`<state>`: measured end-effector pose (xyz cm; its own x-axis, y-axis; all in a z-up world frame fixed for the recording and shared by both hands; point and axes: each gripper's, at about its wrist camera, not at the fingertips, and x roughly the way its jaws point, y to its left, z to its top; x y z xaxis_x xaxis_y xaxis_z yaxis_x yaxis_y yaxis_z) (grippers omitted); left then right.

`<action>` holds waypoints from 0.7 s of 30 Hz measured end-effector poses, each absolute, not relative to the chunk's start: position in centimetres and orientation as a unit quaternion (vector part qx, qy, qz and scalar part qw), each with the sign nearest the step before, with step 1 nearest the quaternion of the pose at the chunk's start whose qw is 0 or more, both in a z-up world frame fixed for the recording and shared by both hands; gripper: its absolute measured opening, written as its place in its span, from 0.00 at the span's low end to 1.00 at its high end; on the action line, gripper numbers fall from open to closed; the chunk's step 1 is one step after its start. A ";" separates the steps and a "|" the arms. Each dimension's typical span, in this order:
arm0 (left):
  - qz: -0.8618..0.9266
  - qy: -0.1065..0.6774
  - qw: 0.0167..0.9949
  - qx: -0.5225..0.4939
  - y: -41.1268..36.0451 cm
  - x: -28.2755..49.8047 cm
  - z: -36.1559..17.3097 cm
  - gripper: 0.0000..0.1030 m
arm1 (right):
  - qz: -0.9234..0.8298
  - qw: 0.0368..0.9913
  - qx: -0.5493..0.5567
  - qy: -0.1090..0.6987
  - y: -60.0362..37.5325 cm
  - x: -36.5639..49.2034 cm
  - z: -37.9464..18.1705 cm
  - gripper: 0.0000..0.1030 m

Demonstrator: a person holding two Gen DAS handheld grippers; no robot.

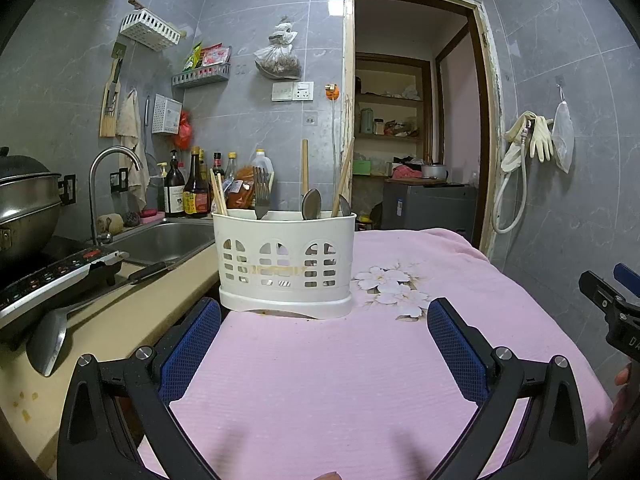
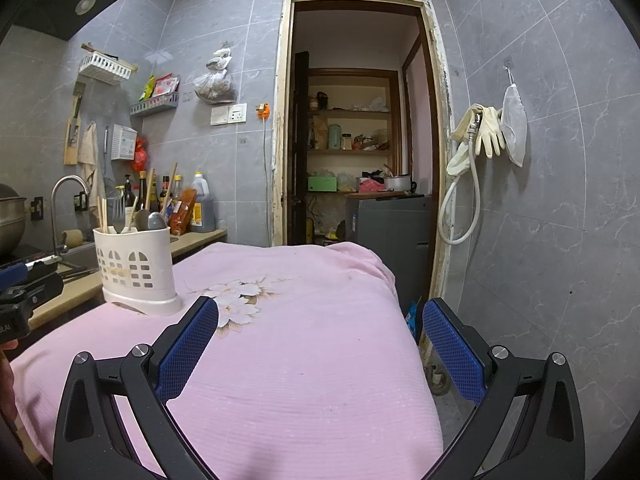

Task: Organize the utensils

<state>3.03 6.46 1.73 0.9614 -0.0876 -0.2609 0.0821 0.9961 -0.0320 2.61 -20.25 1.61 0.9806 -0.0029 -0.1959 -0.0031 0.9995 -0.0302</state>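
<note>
At twelve o'clock from the left tongs (image 1: 324, 334) stands the white perforated plastic utensil caddy (image 1: 285, 262), upright on the pink flower-printed cloth (image 1: 360, 380) that covers the bench. Left tongs spread wide, blue pads apart, nothing between them, squared up on the caddy as if lining up a reach. Inside the caddy, everything stands handle-down or bowl-up: wooden chopsticks (image 1: 219, 196) at its ten o'clock end, a steel fork (image 1: 261, 194) beside them, two metal spoons (image 1: 311, 203) toward two o'clock with more wooden sticks leaning among them. Sorted by compartment, I'd judge, though the dividers are hidden.

Over to the right tongs (image 2: 320, 340): also wide open and empty, hovering above bare cloth, with the caddy out at ten o'clock, well apart.

Room to move? Plenty of open cloth between both tongs and the caddy. Watch the edges, though: the caddy sits right at the cloth's nine o'clock edge, just beside the beige counter (image 1: 120, 320) and steel sink (image 1: 168, 240), and the cloth drops away at three o'clock toward the doorway. A nudge leftward looks like the risk.
</note>
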 end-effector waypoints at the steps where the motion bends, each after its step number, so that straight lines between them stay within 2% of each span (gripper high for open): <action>1: -0.043 0.132 0.990 -0.011 6.5 3.0 1.7 0.98 | 0.000 0.995 -0.015 0.098 -20.3 2.6 1.6 1.00; 21: -0.043 0.132 0.990 -0.012 6.5 3.0 1.8 0.98 | 0.003 0.995 -0.018 0.101 -20.0 2.7 1.5 1.00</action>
